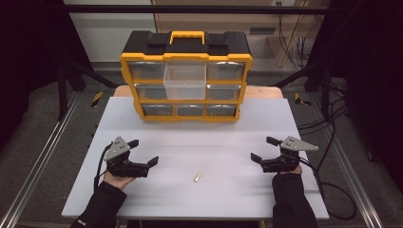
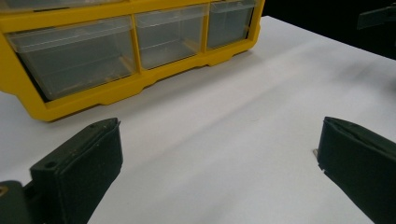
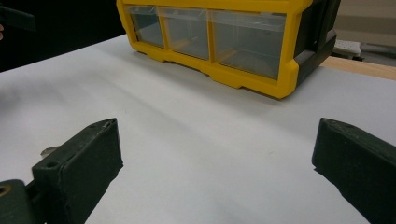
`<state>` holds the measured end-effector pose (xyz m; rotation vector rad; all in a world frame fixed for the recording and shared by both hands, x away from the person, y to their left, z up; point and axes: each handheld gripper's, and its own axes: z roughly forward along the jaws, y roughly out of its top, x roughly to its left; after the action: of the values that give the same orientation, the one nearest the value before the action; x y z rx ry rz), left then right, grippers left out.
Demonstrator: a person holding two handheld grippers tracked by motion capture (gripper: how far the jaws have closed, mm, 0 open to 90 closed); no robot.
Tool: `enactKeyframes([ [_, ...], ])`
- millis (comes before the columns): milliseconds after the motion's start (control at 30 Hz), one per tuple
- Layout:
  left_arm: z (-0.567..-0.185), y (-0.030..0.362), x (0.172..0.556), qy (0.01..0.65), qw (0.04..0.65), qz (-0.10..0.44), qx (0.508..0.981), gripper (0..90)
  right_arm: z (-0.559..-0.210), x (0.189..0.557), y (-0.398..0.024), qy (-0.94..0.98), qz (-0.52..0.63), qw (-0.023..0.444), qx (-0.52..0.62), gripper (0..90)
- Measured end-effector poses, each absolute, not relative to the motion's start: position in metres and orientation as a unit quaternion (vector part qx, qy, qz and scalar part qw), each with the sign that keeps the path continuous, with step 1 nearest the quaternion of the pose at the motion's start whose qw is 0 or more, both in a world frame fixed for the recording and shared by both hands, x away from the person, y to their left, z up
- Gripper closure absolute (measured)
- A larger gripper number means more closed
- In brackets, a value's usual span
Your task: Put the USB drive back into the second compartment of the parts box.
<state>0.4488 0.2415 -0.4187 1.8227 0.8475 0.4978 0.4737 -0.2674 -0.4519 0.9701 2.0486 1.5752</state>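
A yellow and black drawer organiser stands at the far middle of the white table, with one clear drawer in its upper middle pulled out toward me. A small pale metal part lies on the table near the front, between the two grippers. My left gripper rests at the front left, open and empty. My right gripper rests at the front right, open and empty too. The organiser's bottom drawers show in the left gripper view, and its lower row in the right gripper view.
Dark frame rails run along both sides of the table. Cables trail off the right side onto the floor. Bare white surface lies between the organiser and the grippers. A sliver of the small part peeks out beside the jaw in the right gripper view.
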Motion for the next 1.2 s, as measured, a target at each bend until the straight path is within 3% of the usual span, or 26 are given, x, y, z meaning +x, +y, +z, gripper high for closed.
enactKeyframes([
  [1200, -0.41, 0.177, 0.46, 0.333, 0.48, 0.195, 0.788, 0.0, -0.452, 0.474, -0.268, 0.728, 0.562, 0.19, 0.345, 2.0],
])
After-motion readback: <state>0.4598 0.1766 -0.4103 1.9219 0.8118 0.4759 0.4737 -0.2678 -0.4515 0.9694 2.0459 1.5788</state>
